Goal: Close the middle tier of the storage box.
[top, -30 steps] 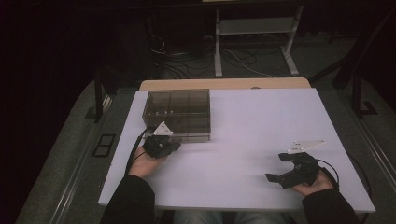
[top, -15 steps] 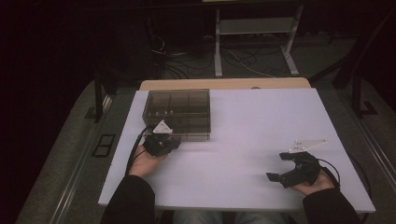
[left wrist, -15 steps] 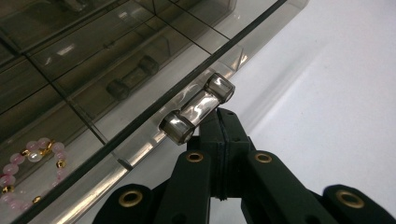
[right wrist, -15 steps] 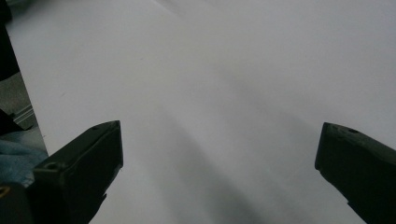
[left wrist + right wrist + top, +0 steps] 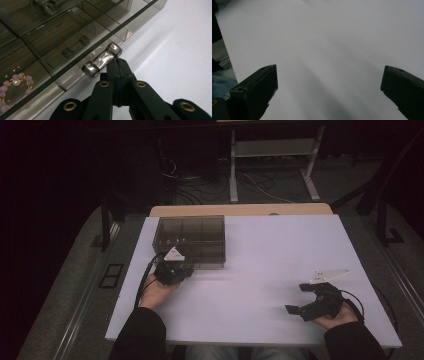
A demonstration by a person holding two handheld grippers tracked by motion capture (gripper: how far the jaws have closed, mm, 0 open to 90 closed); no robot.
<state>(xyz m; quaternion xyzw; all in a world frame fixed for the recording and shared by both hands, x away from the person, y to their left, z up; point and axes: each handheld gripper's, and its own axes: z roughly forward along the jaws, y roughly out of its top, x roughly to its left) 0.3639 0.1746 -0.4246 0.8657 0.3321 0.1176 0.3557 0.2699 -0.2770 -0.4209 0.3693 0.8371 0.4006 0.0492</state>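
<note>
Nothing's moved lately: left gripper jaws pressed together, tip at the box handle, lid unopened; right gripper jaws spread, idle on desk.

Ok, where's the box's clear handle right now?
In the left gripper view the clear handle sits on the box's near edge, just ahead of the shut left gripper.
</note>
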